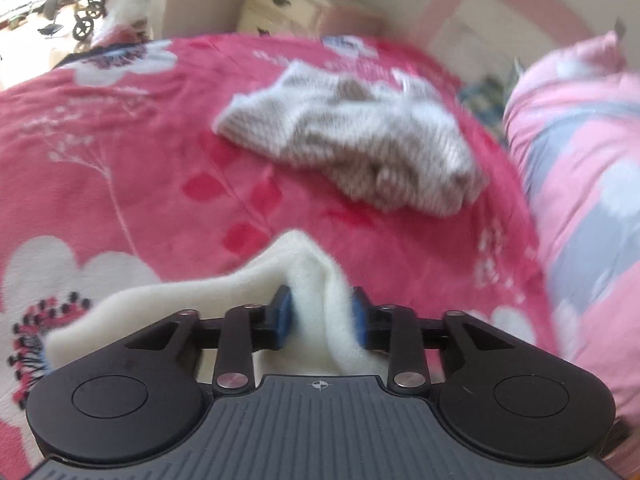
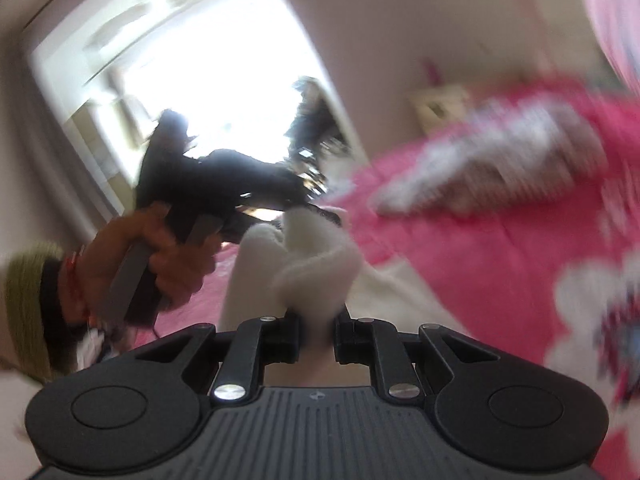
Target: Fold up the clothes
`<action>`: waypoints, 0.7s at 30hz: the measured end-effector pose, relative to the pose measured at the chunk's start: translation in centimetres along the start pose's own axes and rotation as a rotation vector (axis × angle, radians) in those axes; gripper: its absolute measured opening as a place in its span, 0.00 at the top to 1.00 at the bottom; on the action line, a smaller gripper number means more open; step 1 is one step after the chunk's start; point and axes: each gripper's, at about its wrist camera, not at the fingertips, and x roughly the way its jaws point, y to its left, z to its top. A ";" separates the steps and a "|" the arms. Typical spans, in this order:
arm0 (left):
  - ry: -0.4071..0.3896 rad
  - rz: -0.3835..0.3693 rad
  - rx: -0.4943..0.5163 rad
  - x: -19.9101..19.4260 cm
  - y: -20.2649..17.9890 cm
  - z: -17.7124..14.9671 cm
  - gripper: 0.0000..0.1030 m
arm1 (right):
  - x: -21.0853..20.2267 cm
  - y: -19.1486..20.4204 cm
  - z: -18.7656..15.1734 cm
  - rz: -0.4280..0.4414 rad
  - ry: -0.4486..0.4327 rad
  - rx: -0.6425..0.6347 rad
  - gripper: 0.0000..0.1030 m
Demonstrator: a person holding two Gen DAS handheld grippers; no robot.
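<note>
A white fleece cloth [image 1: 224, 292] hangs between my two grippers above the pink flowered bed [image 1: 120, 168]. My left gripper [image 1: 320, 316] has its blue pads partly apart, and a puffy, unpinched fold of the cloth stands between them. My right gripper [image 2: 318, 332] is shut on another bunch of the same white cloth [image 2: 312, 276]. In the right wrist view a hand [image 2: 172, 256] holds the left gripper [image 2: 316, 210], whose tips meet the cloth's far end. A crumpled grey-and-white striped knit garment [image 1: 360, 140] lies on the bed beyond; in the right wrist view this knit garment [image 2: 500, 168] is blurred.
A pink and grey quilt [image 1: 580, 160] is piled along the bed's right side. A cream nightstand [image 1: 280, 4] stands behind the bed against the wall. A wheelchair [image 1: 92, 0] sits in the bright doorway [image 2: 200, 60] at the far left.
</note>
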 end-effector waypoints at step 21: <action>0.027 -0.042 0.853 -9.5 -4.2 -18.6 0.44 | 4.0 -6.9 0.0 0.100 0.202 0.475 0.56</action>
